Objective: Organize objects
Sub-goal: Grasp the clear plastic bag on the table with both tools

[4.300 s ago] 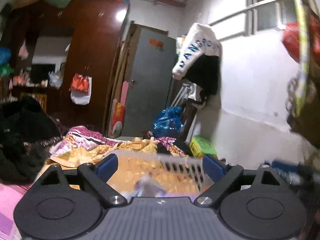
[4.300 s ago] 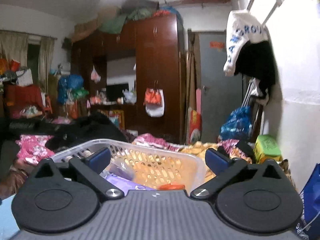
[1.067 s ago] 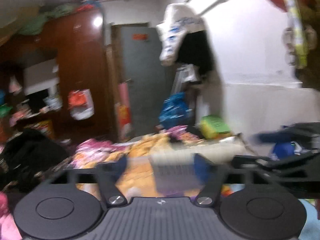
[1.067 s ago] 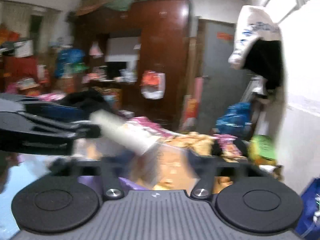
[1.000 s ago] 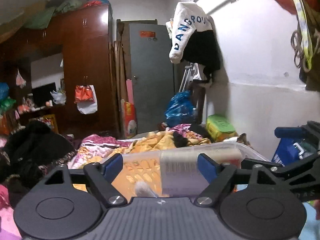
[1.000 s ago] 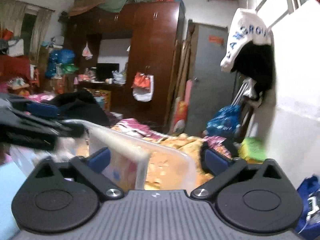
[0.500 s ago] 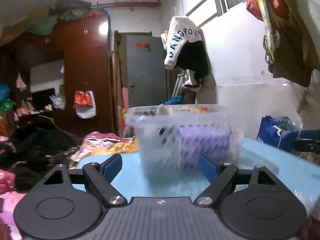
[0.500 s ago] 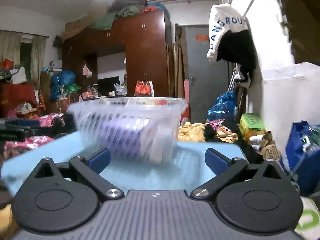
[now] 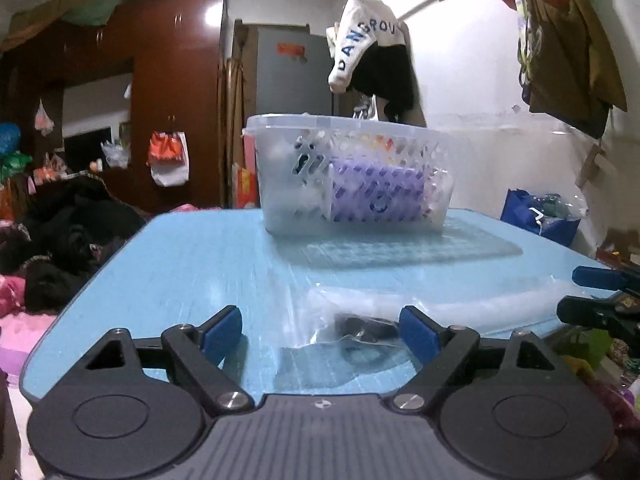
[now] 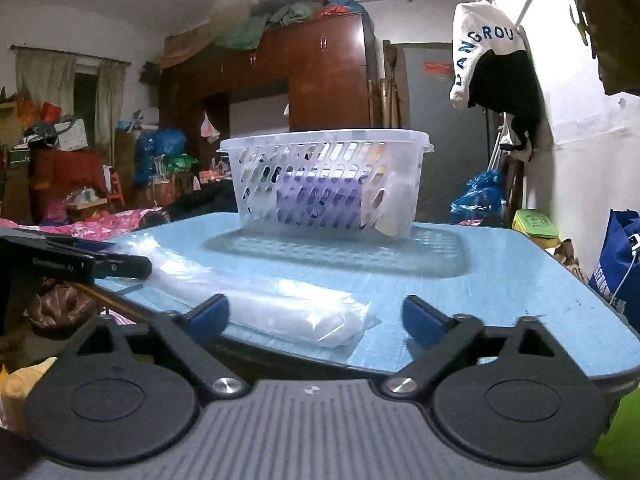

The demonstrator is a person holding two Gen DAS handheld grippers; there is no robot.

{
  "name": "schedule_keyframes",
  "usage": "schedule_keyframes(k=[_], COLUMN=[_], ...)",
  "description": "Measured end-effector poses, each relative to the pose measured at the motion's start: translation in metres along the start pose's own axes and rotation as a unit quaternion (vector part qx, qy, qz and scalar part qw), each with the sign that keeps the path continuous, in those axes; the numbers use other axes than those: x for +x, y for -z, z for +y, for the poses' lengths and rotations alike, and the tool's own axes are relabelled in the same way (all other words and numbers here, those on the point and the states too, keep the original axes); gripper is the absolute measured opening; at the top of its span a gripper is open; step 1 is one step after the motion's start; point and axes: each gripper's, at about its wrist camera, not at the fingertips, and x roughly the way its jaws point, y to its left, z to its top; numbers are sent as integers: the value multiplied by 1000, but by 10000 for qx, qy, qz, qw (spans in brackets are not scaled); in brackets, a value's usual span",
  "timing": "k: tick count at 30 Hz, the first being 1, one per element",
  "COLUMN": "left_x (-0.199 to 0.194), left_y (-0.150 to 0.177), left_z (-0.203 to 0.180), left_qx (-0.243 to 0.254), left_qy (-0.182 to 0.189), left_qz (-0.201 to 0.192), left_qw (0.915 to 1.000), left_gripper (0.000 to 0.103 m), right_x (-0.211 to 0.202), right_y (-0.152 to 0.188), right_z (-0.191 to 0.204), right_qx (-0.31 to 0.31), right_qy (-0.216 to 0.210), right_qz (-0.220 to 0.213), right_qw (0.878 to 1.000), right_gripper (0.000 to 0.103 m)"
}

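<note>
**Meanwhile, a filled basket on the blue table, both tongs held wide**

Meanwhile the clear plastic basket (image 9: 352,176) stands upright toward the far side of the blue table (image 9: 192,264), with its perforated walls showing a purple package (image 9: 378,196) lying inside among paler items that are too blurred to name. From the right wrist view the same basket (image 10: 326,182) sits well beyond a clear plastic bag (image 10: 280,308) that lies flat on the near part of the table (image 10: 500,292).

Nearer the left wrist camera, a clear plastic bag (image 9: 360,328) with something dark inside rests on the table close to its front edge. The left tongs (image 9: 320,330) are spread wide, blue pads apart, with this bag lying between and just ahead of them; nothing is gripped. The right tongs (image 10: 316,318) are likewise spread wide and empty, hovering at the table's near edge with the bag's end between the pads.

Each view catches the other tool at its edge. A white and black garment (image 10: 492,64) hangs on the wall behind.
</note>
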Motion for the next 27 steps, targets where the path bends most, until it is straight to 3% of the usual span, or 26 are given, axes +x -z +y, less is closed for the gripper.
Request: schedule_keyframes(k=[2,7,11,13,14,15,17,27], left_x=[1,2,2,2,2,1,0,-9], left_y=[1,2,2,3,4,4,5,0], left_z=[-2,-10,-16,-20,-21,-22,-24,-24], left_qx=[46,156,203,296,280,255,250,200], left_qy=[-10,0,186,224,335,422,455,568], left_qz=[-13,-74,-168,-229,-239,-249,-324,-616], left_qw=[10000,9999,9995,9990,9988,9985,9981,9963], left_gripper=[89,84,60,43,27,25,22,18], right_x=[1,-2,-5,-5,-4,-4,-4,-6], right_y=[3,11,16,16,15,15,14,12], right_z=[0,7,7,8,7,7,7,7], right_qx=[22,-142,-168,-225,-236,-239,-273,-374], right_qy=[-92,-107,-190,-245,-279,-339,-430,-521], right_qz=[53,-4,-41,-41,-40,-41,-32,-157], right_qw=[9999,9998,9997,9994,9993,9991,9987,9978], right_gripper=[73,67,57,52,44,33,28,19])
